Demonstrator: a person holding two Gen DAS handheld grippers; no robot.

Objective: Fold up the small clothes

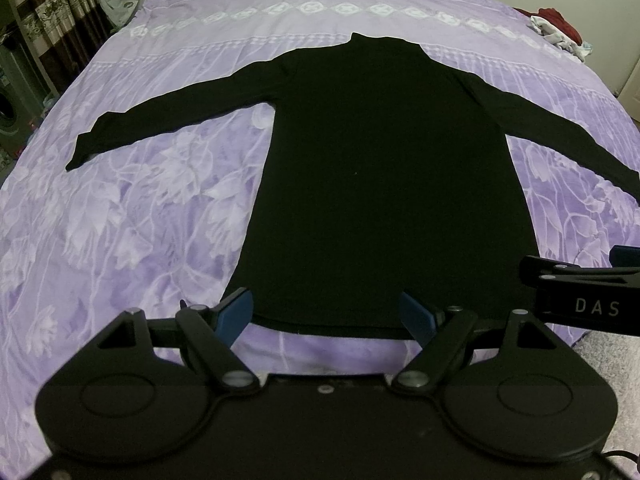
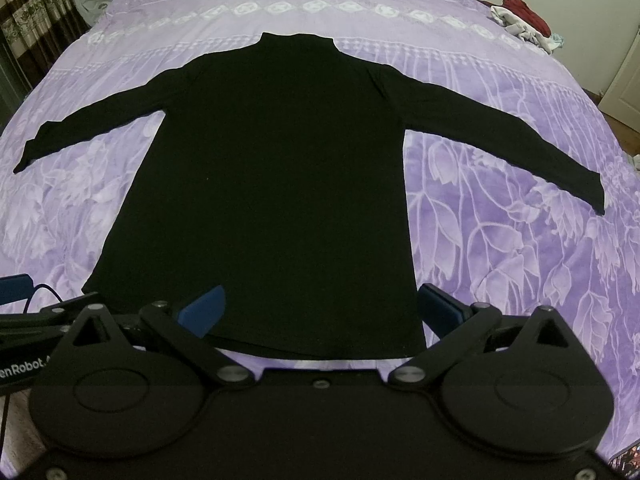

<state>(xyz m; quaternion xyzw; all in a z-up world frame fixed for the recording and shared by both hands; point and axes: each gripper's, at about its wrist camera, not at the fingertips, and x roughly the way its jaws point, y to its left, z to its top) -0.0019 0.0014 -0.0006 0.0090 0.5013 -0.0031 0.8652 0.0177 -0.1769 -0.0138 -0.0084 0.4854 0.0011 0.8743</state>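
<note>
A black long-sleeved top [image 1: 384, 168] [image 2: 276, 184] lies flat on a bed. It is spread out wide, with the high neck at the far end and the bottom hem at the near end. Both sleeves stick out to the sides and slant a little toward the near end. The left sleeve [image 1: 160, 116] ends in a narrow cuff, and so does the right sleeve [image 2: 500, 136]. The cloth is very dark and smooth, with no big folds or bumps to see. The body of the top gets wider toward the hem.

The left tool [image 1: 326, 316] is at the near end, over the hem. Its two blue fingers [image 1: 236, 316] are spread far apart and hold nothing. The hem shows between them.

The right tool [image 2: 320, 312] is also at the hem, near the right corner of the top. Its blue fingers [image 2: 202, 310] are spread wide too, with nothing pinched. In the left wrist view the right tool [image 1: 580, 284] shows just beside the left one.

The bed has a purple bedspread [image 1: 140, 220] [image 2: 520, 240] with pale flowers and a white band of shapes near the far end. A small pile of red and white clothes [image 1: 560, 30] [image 2: 524, 20] sits at the far right corner, well apart from the top. Patterned curtains [image 1: 52, 12] hang at the far left.
</note>
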